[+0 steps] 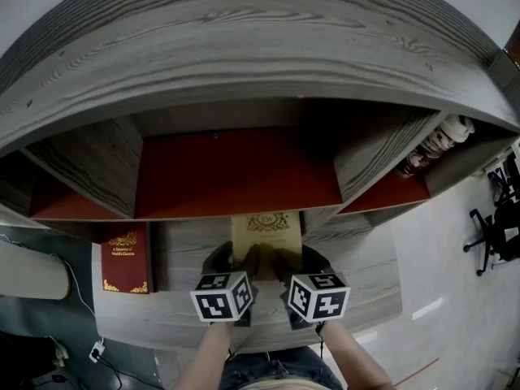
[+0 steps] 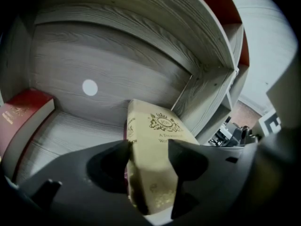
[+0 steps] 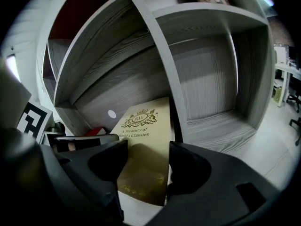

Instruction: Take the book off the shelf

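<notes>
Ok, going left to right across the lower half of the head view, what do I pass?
Red book → left gripper → gold book → right gripper → black office chair, out past the shelf's right end.

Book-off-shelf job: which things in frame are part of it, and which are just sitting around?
In the job:
- gold book, gripped by left gripper and right gripper
- shelf

Lying about:
- red book, to the gold book's left, apart from it
- printed stack in the upper right bay
- office chair
- plug and cable
</notes>
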